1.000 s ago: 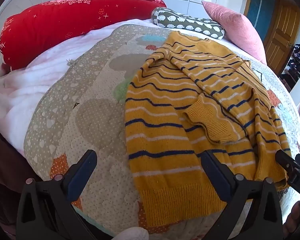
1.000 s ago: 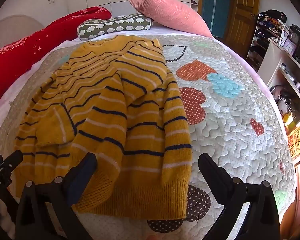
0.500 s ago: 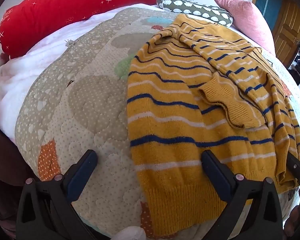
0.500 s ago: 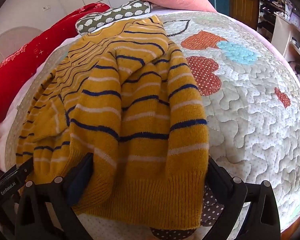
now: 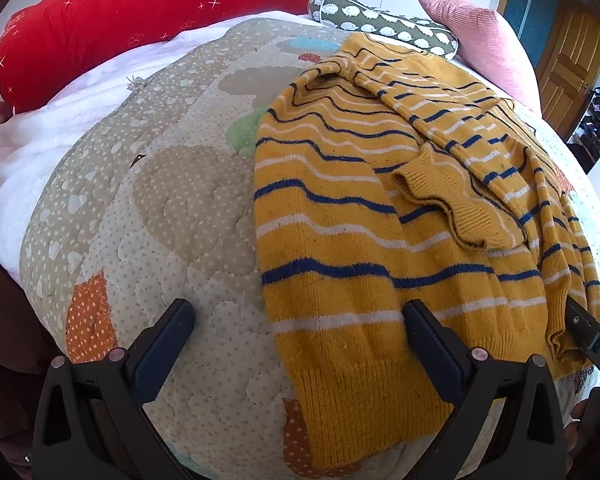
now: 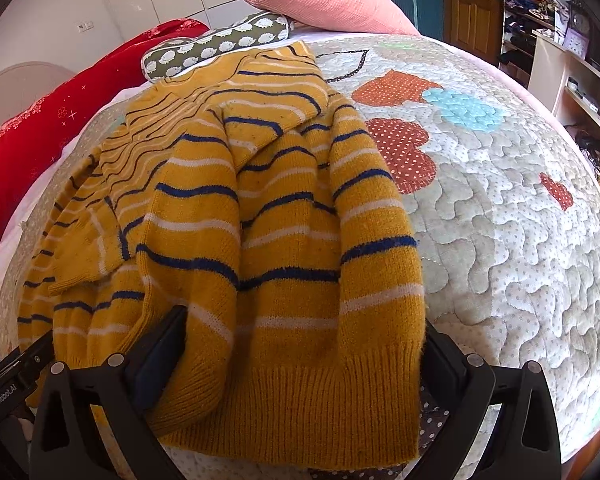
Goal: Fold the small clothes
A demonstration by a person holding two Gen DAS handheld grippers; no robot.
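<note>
You are seeing only two scraps of readable lettering. At the lower left of the right wrist view, white print reading "GenRobot.AI" is running along the black body of the left gripper (image 6: 10, 380) as it pokes into the frame. At the lower right edge of the left wrist view, the white letters "DAS" are showing on the black body of the right gripper (image 5: 594, 340); the frame edge is cutting off the rest of that word. Nothing else is carrying legible text.
</note>
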